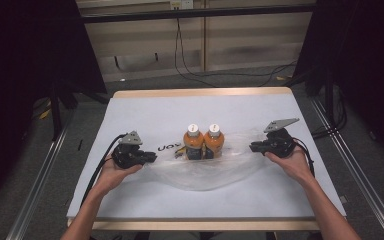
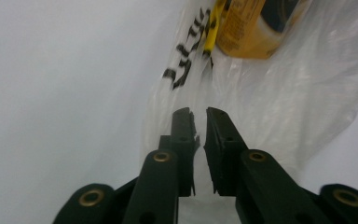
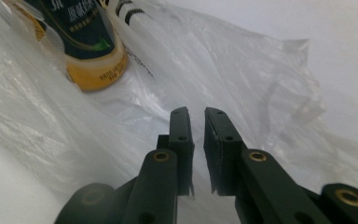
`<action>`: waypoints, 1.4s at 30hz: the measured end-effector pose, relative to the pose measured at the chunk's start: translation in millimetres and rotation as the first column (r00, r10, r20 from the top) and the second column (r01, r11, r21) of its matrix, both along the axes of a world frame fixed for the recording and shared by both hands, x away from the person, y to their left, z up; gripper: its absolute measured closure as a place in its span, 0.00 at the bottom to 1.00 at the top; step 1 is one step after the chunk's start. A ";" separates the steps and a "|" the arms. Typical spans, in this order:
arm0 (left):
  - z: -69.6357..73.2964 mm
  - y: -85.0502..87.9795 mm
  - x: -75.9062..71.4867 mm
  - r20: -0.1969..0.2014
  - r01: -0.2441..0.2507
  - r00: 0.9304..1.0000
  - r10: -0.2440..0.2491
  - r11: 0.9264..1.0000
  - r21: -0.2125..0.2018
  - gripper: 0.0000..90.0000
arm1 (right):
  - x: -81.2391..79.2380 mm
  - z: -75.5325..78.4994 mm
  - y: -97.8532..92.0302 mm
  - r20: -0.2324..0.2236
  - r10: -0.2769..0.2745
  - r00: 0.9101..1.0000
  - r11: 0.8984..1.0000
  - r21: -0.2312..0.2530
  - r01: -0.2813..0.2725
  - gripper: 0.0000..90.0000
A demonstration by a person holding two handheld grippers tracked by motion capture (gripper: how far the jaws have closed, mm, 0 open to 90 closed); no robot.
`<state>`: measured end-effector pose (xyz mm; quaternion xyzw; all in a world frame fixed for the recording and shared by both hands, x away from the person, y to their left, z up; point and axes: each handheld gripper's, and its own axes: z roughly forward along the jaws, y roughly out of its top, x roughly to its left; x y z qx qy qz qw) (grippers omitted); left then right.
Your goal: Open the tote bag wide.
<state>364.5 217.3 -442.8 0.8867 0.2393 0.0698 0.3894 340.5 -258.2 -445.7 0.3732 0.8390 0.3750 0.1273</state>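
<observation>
White-covered table (image 1: 145,107), matte and flat, with a pale wooden edge at the side far from the person. On it, spread between the two sets of jaws, a clear plastic bag (image 1: 205,172): thin film, crinkled, glossy where it folds, with black lettering on the part nearer the left jaws. Inside the bag, about midway between both jaws, stand two bottles (image 1: 203,141), upright and touching side by side; orange contents, white caps, dark label bands, round bodies. Left gripper (image 2: 199,114): black jaws a narrow slot apart, bag film lying under and ahead of the tips; cannot tell whether film is caught between the pads. One bottle's yellow-orange base sits ahead and to the right of these jaws. Right gripper (image 3: 196,113): black jaws likewise a small gap apart, over wrinkled film; a pinch on the film cannot be made out. A bottle base sits ahead and to the left of these jaws.
</observation>
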 end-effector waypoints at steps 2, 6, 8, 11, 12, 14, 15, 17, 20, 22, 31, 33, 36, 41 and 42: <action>6.1 -0.1 -3.8 0.019 -0.005 1.000 0.006 0.999 -0.037 0.78 | -1.2 4.6 3.7 0.011 0.019 1.000 0.999 0.028 -0.019 0.81; 13.8 -2.4 -8.1 0.047 0.004 0.999 -0.002 0.999 -0.043 0.77 | -3.9 14.0 7.2 0.036 0.029 0.999 0.997 0.064 -0.031 0.77; 16.9 -4.2 -10.4 0.051 0.009 0.999 -0.006 0.998 -0.063 0.73 | -6.1 18.2 10.0 0.050 0.039 0.998 0.997 0.071 -0.042 0.76; 20.6 -9.1 -14.4 0.066 0.007 0.998 -0.002 0.998 -0.062 0.72 | -7.1 21.4 13.5 0.057 0.054 0.997 0.994 0.087 -0.059 0.76; 23.7 -12.1 -15.9 0.066 0.010 0.998 -0.005 0.996 -0.086 0.70 | -7.7 23.4 16.8 0.057 0.058 0.997 0.993 0.100 -0.063 0.77; 25.2 -18.3 -18.6 0.059 0.008 0.998 -0.001 0.993 -0.119 0.70 | -7.7 24.6 20.2 0.056 0.067 0.996 0.992 0.102 -0.073 0.81; 24.7 -21.2 -19.0 0.059 0.014 0.998 -0.006 0.992 -0.127 0.70 | -7.1 25.1 22.6 0.057 0.077 0.995 0.991 0.101 -0.083 0.82; 22.2 -30.8 -21.1 0.047 0.038 0.998 -0.032 0.990 -0.139 0.70 | -5.9 26.3 27.3 0.052 0.088 0.995 0.990 0.105 -0.093 0.86; 19.1 -46.0 -25.4 0.047 0.105 0.994 -0.100 0.986 -0.128 0.79 | -2.5 27.6 34.6 0.050 0.105 0.993 0.989 0.103 -0.109 0.92; 19.0 -50.5 -26.8 0.049 0.116 0.993 -0.111 0.985 -0.128 0.85 | -0.7 28.3 37.2 0.049 0.114 0.992 0.988 0.102 -0.118 0.93; 20.1 -92.0 -26.2 0.061 0.163 0.986 -0.154 0.969 -0.188 0.95 | 29.7 33.2 60.9 0.030 0.152 0.988 0.980 0.126 -0.155 1.00; 19.2 -99.6 -25.5 0.058 0.185 0.983 -0.177 0.965 -0.186 0.99 | 34.9 32.6 64.7 0.025 0.163 0.986 0.978 0.128 -0.165 1.00; 17.1 -114.0 -26.5 0.055 0.211 0.977 -0.205 0.961 -0.179 1.00 | 43.8 30.8 70.5 0.011 0.169 0.986 0.980 0.109 -0.169 1.00; 9.5 -131.9 -25.4 0.060 0.180 0.983 -0.173 0.968 -0.174 1.00 | 53.5 24.3 82.6 -0.016 0.205 0.979 0.973 0.111 -0.202 1.00; 9.5 -131.9 -25.4 0.060 0.180 0.983 -0.173 0.968 -0.174 1.00 | 55.1 21.7 85.0 -0.025 0.213 0.977 0.973 0.101 -0.209 1.00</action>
